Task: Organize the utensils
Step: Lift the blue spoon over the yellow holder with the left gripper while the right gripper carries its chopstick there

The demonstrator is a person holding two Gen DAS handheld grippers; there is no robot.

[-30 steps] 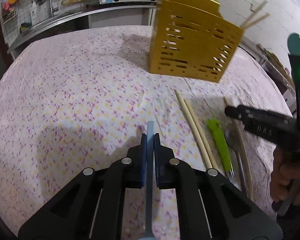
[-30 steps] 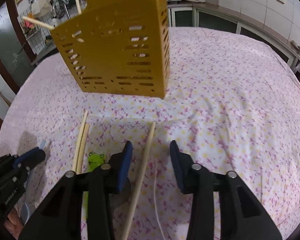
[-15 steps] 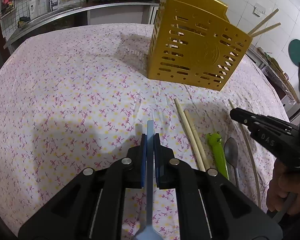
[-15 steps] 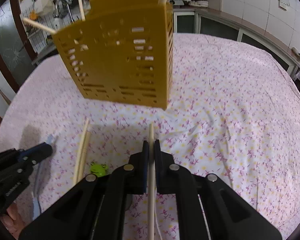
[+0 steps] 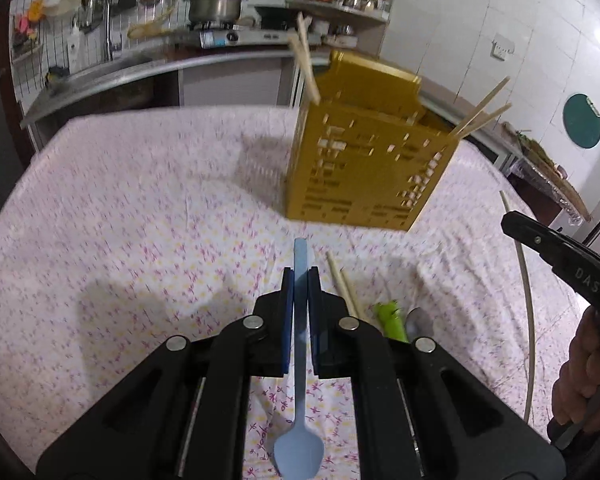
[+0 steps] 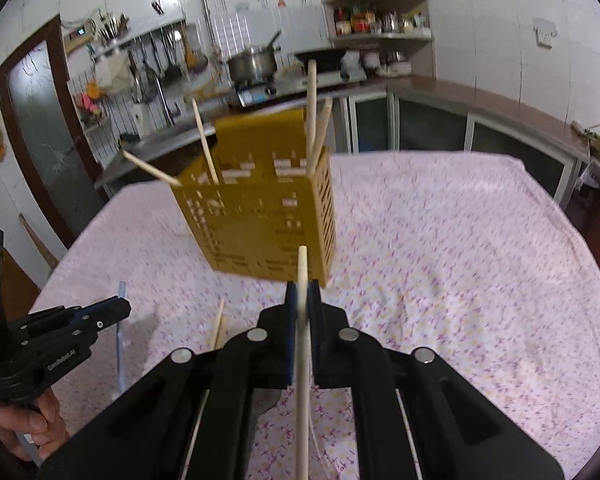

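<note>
A yellow slotted utensil holder stands on the flowered tablecloth with several chopsticks sticking out; it also shows in the right wrist view. My left gripper is shut on a blue spoon, handle pointing forward, bowl near the camera. My right gripper is shut on a wooden chopstick and holds it above the cloth, in front of the holder. Two chopsticks, a green frog-handled utensil and a metal spoon lie on the cloth.
The right gripper appears at the right of the left wrist view, with the chopstick curving past it. The left gripper appears at the left of the right wrist view. A kitchen counter with a stove and pot runs behind the table.
My right gripper closed on the chopstick and lifted it off the cloth. Both grippers rose and tilted up, so the kitchen wall now shows. The left stays shut on the blue spoon.
</note>
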